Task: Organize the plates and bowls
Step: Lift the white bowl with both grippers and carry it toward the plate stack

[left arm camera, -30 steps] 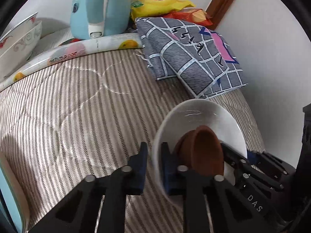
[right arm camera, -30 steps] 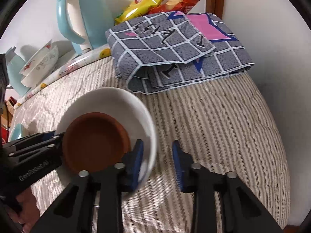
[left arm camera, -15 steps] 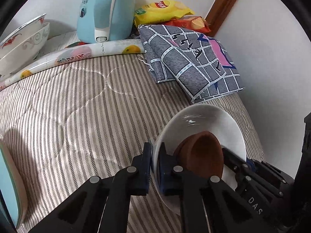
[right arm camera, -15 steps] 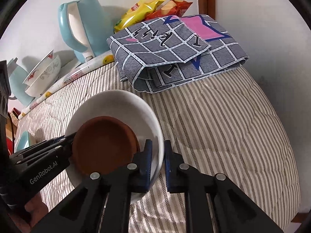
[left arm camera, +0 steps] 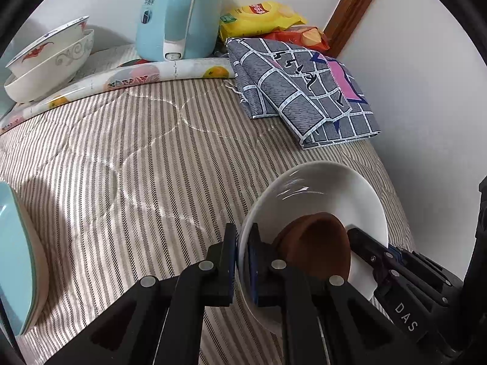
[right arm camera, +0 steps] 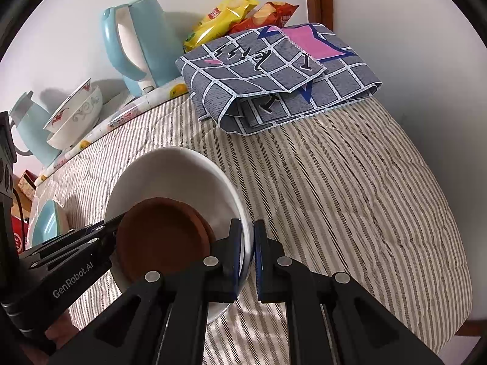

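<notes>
White plate [left arm camera: 322, 191], tilted, glossy; brown bowl [left arm camera: 316, 246] inside.

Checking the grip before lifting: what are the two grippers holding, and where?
Both hold the white bowl by its rim: left gripper and right gripper on opposite sides, brown dish inside.

White bowl [left arm camera: 322, 188], brown dish [left arm camera: 316, 249], brown-and-cream striped quilt [left arm camera: 121, 167], pale blue kettle [left arm camera: 176, 12]
</notes>
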